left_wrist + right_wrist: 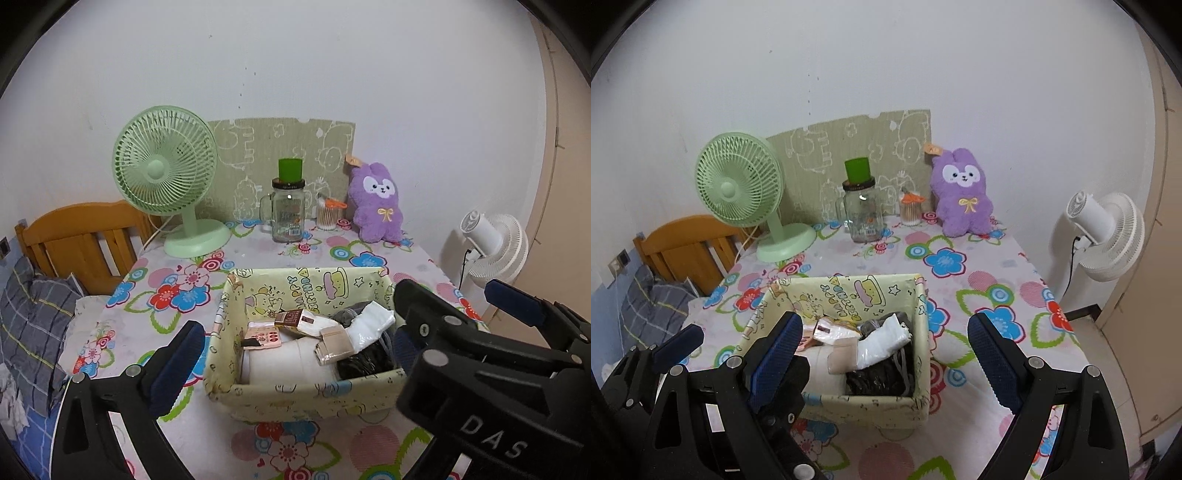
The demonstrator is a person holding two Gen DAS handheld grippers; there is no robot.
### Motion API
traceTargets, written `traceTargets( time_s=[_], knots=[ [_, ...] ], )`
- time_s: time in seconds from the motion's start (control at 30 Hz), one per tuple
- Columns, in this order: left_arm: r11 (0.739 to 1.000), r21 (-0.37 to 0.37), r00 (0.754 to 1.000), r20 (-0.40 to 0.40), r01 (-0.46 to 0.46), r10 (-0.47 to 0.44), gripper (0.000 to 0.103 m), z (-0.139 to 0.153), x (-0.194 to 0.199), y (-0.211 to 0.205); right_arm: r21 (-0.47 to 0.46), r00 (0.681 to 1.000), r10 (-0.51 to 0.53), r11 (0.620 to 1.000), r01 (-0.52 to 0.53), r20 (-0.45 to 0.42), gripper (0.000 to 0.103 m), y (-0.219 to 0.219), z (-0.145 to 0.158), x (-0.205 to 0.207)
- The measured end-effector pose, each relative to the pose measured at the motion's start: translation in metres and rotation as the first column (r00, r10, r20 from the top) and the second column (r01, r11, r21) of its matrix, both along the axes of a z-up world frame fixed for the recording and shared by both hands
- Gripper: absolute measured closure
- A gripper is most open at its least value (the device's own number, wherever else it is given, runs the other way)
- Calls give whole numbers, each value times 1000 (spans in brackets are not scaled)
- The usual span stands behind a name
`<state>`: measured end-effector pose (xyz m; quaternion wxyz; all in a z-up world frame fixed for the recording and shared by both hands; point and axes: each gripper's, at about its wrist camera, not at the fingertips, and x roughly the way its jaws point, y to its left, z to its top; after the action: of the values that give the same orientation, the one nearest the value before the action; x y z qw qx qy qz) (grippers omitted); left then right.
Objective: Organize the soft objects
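A pale yellow cartoon-print box (295, 391) (871, 406) stands on the flowered tablecloth. It holds a white roll (280, 362), small packets (295, 319), a white pouch (373, 317) and a dark netted bundle (365, 363). A purple plush bunny (376, 203) (964, 195) sits against the back wall. My left gripper (290, 354) hovers open before the box, nothing between its pads. My right gripper (886, 358) is open too, with nothing gripped, and its body (480, 369) covers the box's right end in the left wrist view. A left gripper finger (679, 341) shows beside it.
At the back stand a green desk fan (162, 173), a glass jar mug with a green cup on it (286, 214) and a cotton-swab tub (327, 216). A white fan (1104, 236) is off the table's right edge. A wooden bed frame (81, 236) lies left.
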<state>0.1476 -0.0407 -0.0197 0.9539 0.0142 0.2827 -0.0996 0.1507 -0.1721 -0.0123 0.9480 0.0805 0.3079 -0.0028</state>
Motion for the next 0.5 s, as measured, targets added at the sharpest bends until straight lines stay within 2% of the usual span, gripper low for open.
traceTargets(
  time_s=[0.27, 0.5],
  knots=[
    [1000, -16, 999, 33, -23, 24, 0, 11, -28, 15, -31, 999, -10, 999, 11, 51, 10, -4, 15, -35],
    [999, 2, 996, 73, -44, 44, 0, 18, -55, 24, -34, 996, -21, 999, 24, 88, 10, -11, 23, -64]
  ],
)
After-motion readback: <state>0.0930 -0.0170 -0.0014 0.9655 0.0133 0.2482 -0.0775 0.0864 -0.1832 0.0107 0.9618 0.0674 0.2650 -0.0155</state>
